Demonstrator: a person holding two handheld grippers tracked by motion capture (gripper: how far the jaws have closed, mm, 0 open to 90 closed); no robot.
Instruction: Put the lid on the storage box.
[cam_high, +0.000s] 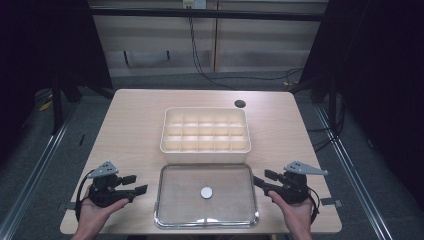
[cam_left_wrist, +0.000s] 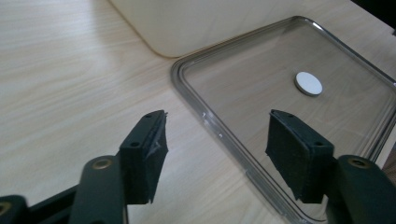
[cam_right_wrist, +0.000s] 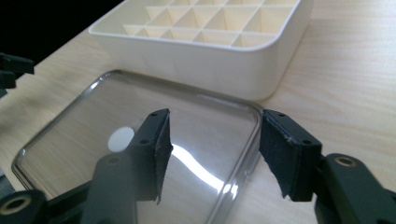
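Item: clear tray (cam_high: 165, 200) at the bench's near edge, rigid, slick, likely light; grip its side rims with your left tool (cam_high: 136, 184) and right tool (cam_high: 260, 181), both apart and empty.

Left gripper (cam_high: 136, 184): matte black body, two flat black jaws faced with dark foam-like pads (cam_left_wrist: 148, 154), one pad chipped at its tip. Brass-coloured screws at the jaw bases. Grey three-cornered plate (cam_high: 103, 169) on top; black cable trailing behind. Right gripper (cam_high: 261, 178): same build, grey plate (cam_high: 305, 168), black cable. Bare hands, no sleeves visible.
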